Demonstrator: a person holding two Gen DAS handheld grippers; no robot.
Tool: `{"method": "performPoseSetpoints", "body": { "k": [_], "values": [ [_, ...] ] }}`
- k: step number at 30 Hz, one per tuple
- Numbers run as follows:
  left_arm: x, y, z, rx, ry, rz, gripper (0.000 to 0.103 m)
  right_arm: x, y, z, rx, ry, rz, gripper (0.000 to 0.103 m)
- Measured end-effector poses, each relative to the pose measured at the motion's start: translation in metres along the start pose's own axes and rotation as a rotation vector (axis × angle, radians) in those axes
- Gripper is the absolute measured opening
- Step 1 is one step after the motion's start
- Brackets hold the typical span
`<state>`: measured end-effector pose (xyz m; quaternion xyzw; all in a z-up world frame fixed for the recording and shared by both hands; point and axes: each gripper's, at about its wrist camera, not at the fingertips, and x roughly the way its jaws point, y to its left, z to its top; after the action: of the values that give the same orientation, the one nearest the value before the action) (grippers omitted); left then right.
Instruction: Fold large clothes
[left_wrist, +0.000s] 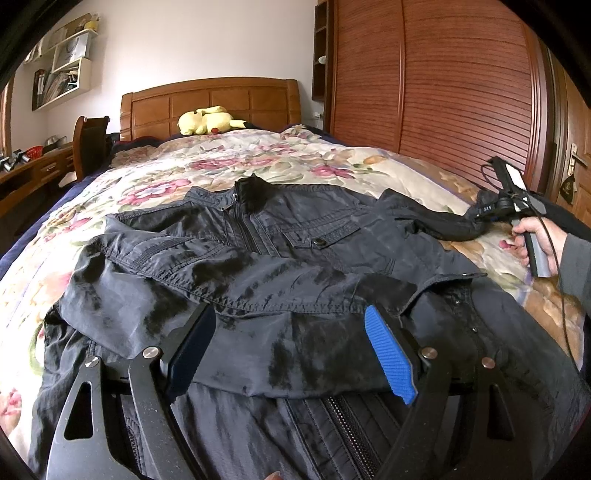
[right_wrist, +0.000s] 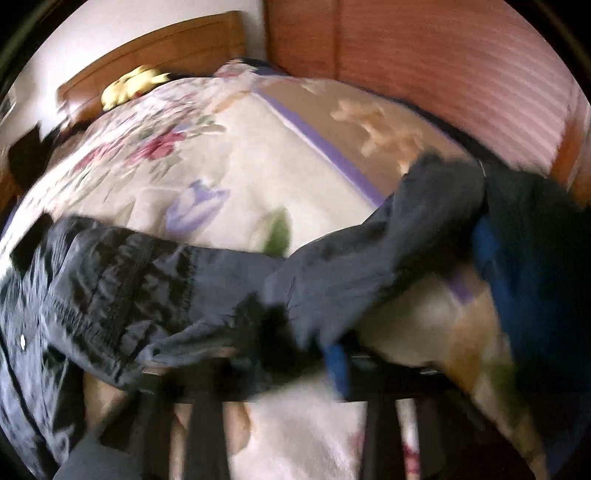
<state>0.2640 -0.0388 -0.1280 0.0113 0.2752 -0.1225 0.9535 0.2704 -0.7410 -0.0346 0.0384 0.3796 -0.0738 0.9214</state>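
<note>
Lying jacket (left_wrist: 280, 236) on floral bed (left_wrist: 177, 173)

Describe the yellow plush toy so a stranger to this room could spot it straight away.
Start at the big bed with the floral quilt and follow it up to the wooden headboard. The plush toy lies slumped at the headboard's foot, on the far end of the bed. It is the only bright yellow thing there, far beyond the dark jacket.
</note>
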Motion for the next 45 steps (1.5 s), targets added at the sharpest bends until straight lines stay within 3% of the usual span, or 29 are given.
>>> {"method": "performPoseSetpoints", "body": {
  "k": [7,11,23,30,37,45],
  "values": [
    [0.0,0.0,0.0,-0.001,-0.001,-0.001,0.084,-0.056,0.052,0.011,-0.162,-0.11,0.099,0.007],
    [-0.007,0.001,0.004,-0.001,0.003,-0.024,0.084,-0.101,0.1,0.011,-0.259,-0.175,0.168,0.007],
    [-0.048,0.035,0.006,-0.019,-0.014,-0.02,0.084,-0.21,0.218,-0.034,-0.446,-0.326,0.403,0.007],
    [-0.065,0.069,-0.002,-0.064,-0.022,0.01,0.084,-0.208,0.262,-0.07,-0.51,-0.231,0.487,0.007],
    [-0.07,0.085,-0.01,-0.092,-0.018,0.015,0.084,-0.157,0.285,-0.099,-0.538,-0.061,0.426,0.009],
    [-0.07,0.088,-0.012,-0.095,-0.017,0.006,0.084,-0.15,0.292,-0.107,-0.521,-0.002,0.438,0.04]
  ]
}}
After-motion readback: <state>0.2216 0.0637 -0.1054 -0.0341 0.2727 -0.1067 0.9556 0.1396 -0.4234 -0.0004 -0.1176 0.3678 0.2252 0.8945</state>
